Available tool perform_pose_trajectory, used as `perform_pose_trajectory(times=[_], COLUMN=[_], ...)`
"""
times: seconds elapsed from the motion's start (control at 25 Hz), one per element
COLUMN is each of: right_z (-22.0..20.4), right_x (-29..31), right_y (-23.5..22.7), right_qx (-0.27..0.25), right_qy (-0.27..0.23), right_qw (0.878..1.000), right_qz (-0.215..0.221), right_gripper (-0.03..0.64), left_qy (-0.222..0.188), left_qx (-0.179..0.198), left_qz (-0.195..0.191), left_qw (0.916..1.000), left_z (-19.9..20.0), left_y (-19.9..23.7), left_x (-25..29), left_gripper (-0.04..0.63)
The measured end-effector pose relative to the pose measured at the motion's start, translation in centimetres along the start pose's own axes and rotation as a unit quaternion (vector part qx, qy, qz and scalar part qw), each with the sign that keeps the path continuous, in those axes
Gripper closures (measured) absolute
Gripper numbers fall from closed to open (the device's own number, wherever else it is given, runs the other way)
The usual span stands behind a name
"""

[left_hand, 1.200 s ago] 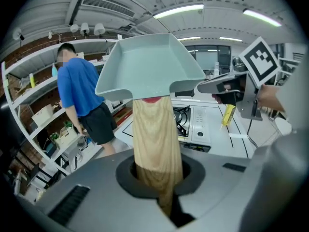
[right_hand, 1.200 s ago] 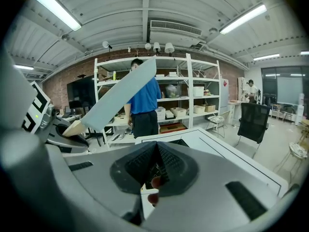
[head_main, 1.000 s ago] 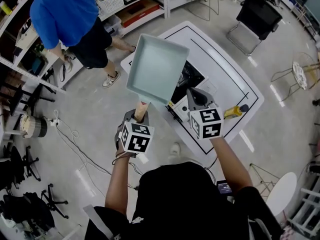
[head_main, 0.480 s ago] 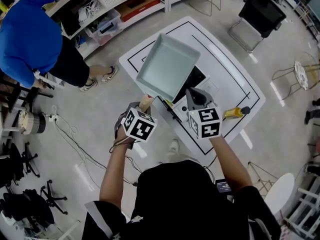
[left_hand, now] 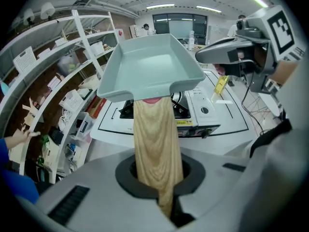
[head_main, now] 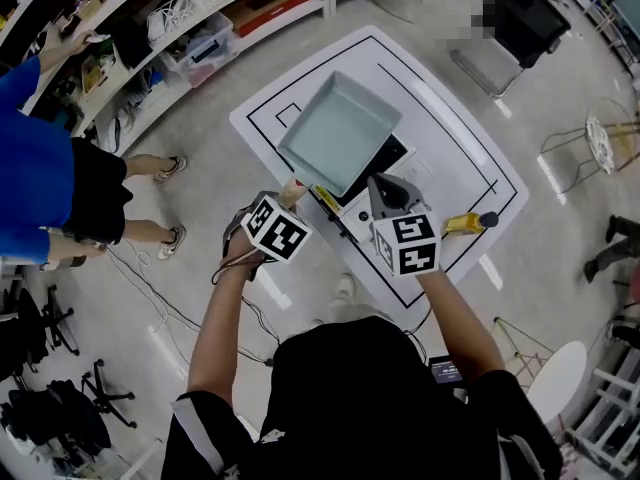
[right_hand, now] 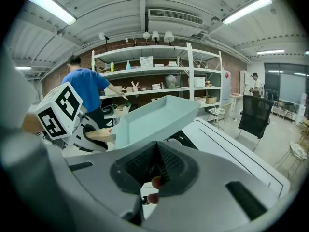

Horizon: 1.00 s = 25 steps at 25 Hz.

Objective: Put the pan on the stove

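A pale teal square pan with a wooden handle hangs tilted over the black stove on the white table. My left gripper is shut on the handle's end. In the left gripper view the handle runs up from between the jaws to the pan, with the stove below it. My right gripper hovers just right of the pan, jaws shut with nothing in them. Its own view shows the pan close ahead, above the closed right gripper.
A yellow tool lies on the table right of the stove. A person in blue stands at the left by shelving. A black chair is beyond the table. Cables trail on the floor.
The pan has come down and to the right, closer over the stove, with my left gripper following. The person in blue has moved off to the left. The right gripper barely shifted.
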State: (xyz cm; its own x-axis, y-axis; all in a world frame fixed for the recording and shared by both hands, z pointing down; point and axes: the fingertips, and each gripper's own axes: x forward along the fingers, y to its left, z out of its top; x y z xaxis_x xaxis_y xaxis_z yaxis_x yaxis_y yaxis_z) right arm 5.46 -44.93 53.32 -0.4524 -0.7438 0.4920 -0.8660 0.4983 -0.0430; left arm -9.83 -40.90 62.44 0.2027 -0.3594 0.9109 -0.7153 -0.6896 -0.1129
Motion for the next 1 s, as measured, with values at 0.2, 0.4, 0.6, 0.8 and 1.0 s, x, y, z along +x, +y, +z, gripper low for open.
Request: perform_pose_trajectory(times=[0.2,0.4,0.6,0.8,1.0], right_z=[-0.3,-0.8,-1.3,-1.8,-2.1], right_x=[0.1,0.3,0.5,0.4,0.8], right_y=[-0.1,-0.2,-0.4,-0.4,-0.4], right_qx=[0.002,0.002,0.003,0.004,0.006], right_qy=[0.009,0.011,0.016,0.021,0.026], right_qw=[1.0,1.0,1.0,1.0,1.0], right_qz=[0.0,0.0,0.0,0.001,0.003], right_gripper=[0.615,0.615,0.615,0.615,0.615], left_qy=[0.023,0.043,0.061,0.078,0.09], left_qx=[0.02,0.033,0.04,0.052,0.064], left_qz=[-0.018,-0.024,-0.027,-0.037,-0.042], left_qw=[0.9994,0.9982,0.997,0.9949,0.993], left_z=[0.3,0.3,0.1,-0.3,-0.1], left_y=[0.1,0.3,0.6,0.7,1.5], left_x=[1.2,2.5,3.4,3.8,4.1], left_gripper=[0.583,0.581,0.581,0.58,0.578])
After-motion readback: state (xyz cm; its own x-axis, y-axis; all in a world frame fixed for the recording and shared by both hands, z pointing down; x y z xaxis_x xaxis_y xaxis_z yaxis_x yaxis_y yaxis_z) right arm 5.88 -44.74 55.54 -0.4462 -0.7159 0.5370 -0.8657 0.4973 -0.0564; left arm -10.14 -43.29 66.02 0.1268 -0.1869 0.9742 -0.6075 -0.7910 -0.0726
